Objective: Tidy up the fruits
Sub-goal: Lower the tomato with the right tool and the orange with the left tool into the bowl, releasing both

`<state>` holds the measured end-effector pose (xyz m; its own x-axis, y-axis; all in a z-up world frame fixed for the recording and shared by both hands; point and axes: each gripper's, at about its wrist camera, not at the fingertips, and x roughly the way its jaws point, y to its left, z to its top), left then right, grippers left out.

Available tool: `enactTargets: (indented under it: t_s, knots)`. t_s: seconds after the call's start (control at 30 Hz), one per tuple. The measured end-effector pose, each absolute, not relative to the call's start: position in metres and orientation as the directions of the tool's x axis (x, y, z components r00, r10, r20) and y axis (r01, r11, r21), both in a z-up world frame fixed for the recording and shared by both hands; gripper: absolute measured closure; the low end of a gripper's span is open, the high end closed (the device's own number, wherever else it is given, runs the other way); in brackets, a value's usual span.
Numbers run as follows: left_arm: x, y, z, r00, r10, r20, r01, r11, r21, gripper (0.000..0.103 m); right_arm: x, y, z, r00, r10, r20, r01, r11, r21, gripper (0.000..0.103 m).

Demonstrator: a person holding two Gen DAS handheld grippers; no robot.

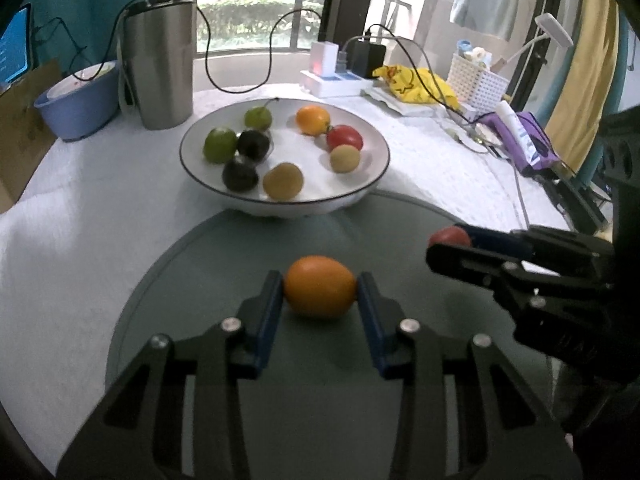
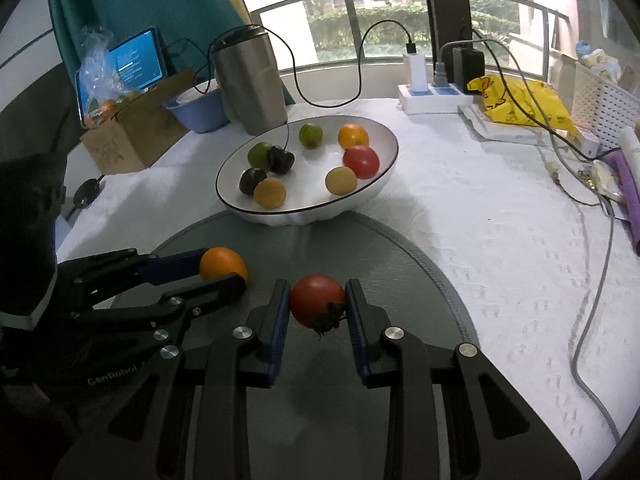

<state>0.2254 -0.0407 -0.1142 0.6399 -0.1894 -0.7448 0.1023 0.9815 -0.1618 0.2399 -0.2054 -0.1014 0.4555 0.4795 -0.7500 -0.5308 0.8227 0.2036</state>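
Your left gripper (image 1: 320, 294) fingers clamp an orange (image 1: 320, 286), your right gripper (image 2: 318, 306) fingers a tomato (image 2: 316, 300), over the near grey mat (image 1: 200, 264); next, carry both to the far bowl (image 1: 200, 176)

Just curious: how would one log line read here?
left gripper: shut on orange | right gripper: shut on tomato
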Motion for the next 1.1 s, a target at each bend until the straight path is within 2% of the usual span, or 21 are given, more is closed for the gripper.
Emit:
enactTargets:
  t_s: [0.73, 1.1]
  knots:
    - [0.237, -0.026, -0.055, 0.742, -0.214, -0.635, 0.145, 0.976, -0.160, 0.064, 0.248, -0.198, -0.052, 0.544, 0.460, -0.702, -0.537, 0.834, 0.130, 0.073]
    - [0.270, -0.008, -0.051, 0.768, -0.199, -0.609, 0.137, 0.979, -0.147, 0.064, 0.279, -0.177, -0.038, 0.557, 0.460, -0.691, -0.568, 0.818, 0.086, 0.073]
